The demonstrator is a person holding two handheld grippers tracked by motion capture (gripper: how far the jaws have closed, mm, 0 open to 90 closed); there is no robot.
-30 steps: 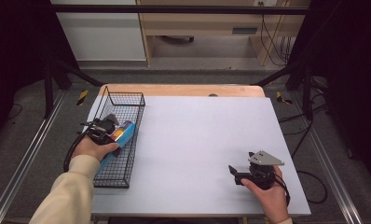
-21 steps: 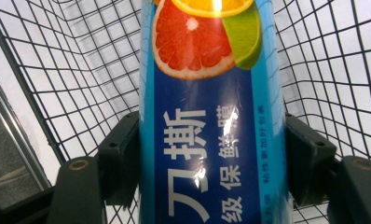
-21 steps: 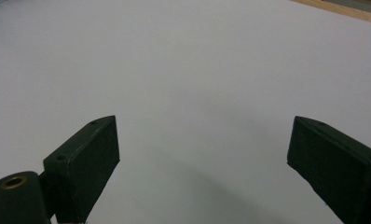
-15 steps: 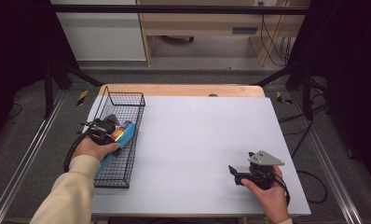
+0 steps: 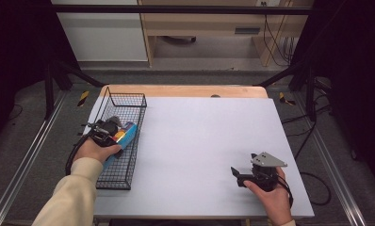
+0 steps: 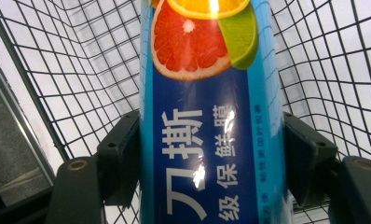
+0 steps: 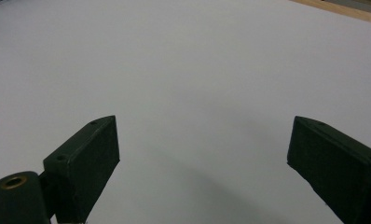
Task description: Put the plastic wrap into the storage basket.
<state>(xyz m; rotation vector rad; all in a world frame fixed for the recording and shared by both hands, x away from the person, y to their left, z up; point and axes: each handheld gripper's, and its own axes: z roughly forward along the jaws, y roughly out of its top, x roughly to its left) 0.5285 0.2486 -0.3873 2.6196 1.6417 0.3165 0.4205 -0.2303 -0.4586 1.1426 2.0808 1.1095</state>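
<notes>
Inside the black wire basket [image 5: 122, 141], toward its middle, the left gripper [image 5: 111, 133] clamps a long blue box [image 5: 122, 137] of cling film. From the high view the box lies lengthwise along the basket, one end near the basket's far half and the other running back under the person's left hand [image 5: 95, 149], which comes in over the basket's near-left side. The left gripper view gives the grip up close: both black pads [image 6: 123, 158] press flat against the two long sides of the box [image 6: 211, 140], which fills the gap between them completely. Its face carries a picture of cut citrus fruit, orange, pink grapefruit and lime, above large white characters on dark blue with lighter blue edges. Basket mesh [image 6: 72, 60] rises on both sides of the box and behind it, so the box sits within the basket walls; whether it rests on the basket floor or hangs just above it I cannot tell.

Well away from the basket, across the white table top [image 5: 204, 141] near its front right corner, the right gripper [image 5: 240, 173] rests in the person's right hand [image 5: 270, 197], its grey three-cornered plate on top and its tips aimed back toward the basket. In the right gripper view its jaws stand wide apart with bare table top [image 7: 197, 84] between them.
</notes>
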